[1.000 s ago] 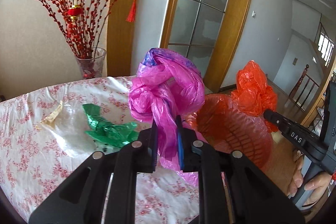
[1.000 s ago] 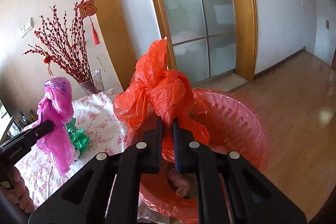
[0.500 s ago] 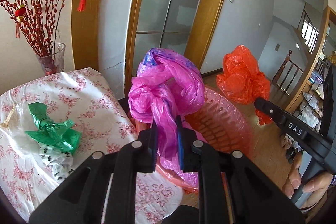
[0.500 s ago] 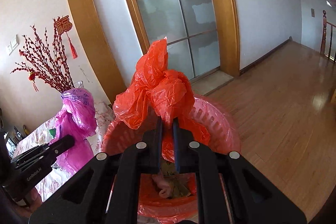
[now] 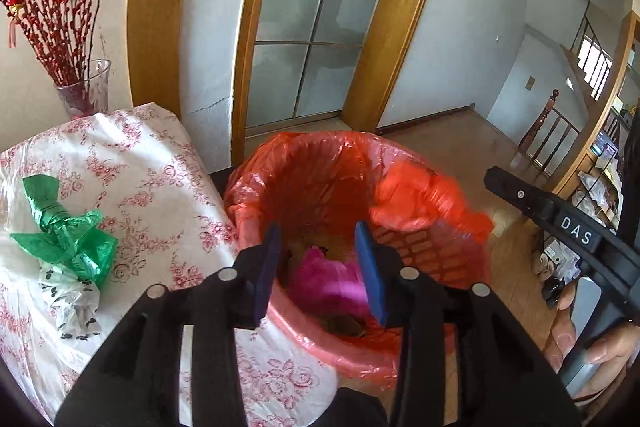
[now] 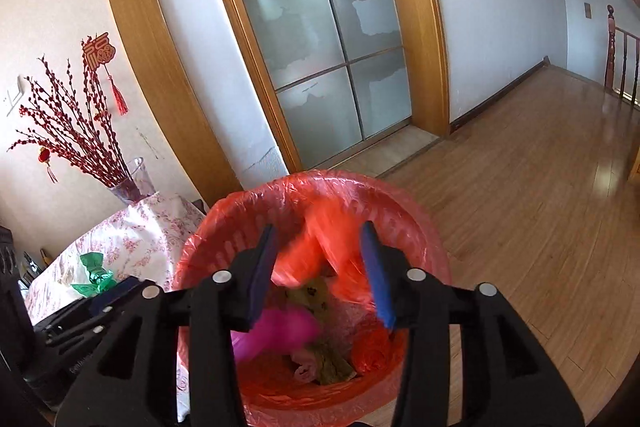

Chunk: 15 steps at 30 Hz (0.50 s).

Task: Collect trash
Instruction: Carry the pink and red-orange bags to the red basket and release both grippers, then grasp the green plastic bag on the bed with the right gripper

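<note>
Hovering over the red-lined bin (image 5: 256,187), both grippers' jaws are opening, pads touching nothing. Left gripper (image 5: 320,267) looks down on the magenta bag (image 5: 324,279) inside; right gripper (image 6: 320,269) frames the blurred orange bag (image 6: 316,255). Green bag (image 5: 68,239) lies at nine o'clock on the table (image 5: 152,167).

Left wrist view looks steeply down into the lined bin (image 5: 320,163) from close above; right wrist view does likewise, apparently from beside it. Both share bin and table (image 5: 152,163).
</note>
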Tool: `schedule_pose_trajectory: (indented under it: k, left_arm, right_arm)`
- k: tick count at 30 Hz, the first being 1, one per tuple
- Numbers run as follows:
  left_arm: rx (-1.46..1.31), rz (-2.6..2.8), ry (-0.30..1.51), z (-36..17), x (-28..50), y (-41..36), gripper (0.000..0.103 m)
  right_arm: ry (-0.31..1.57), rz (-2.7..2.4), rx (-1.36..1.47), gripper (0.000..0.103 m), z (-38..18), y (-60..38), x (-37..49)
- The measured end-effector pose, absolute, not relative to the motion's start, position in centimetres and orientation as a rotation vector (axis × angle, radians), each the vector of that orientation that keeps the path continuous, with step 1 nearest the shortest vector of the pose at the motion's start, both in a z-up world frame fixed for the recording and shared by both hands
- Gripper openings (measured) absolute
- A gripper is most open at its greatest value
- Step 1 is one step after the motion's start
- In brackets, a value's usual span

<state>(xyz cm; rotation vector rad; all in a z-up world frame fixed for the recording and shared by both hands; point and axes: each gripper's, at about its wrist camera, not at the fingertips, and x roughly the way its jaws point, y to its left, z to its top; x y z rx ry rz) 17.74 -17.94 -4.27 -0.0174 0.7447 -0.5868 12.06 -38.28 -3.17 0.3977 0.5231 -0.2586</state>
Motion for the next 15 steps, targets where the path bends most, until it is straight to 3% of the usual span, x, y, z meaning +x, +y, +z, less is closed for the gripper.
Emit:
schedule_pose_trajectory:
  k: [6, 15]
  left_arm:
    - [-0.023, -0.472, 0.671, -3.7, 16.2, -14.0, 0.055]
    - [0.013, -0.299, 0.571, -2.1, 13.7, -8.0, 0.058]
  right_arm:
    - [0.544, -0.237, 0.358, 0.044, -3.7, -36.9, 12.1]
    - [0.565, -0.131, 0.296, 0.044, -3.6, -32.4, 13.3]
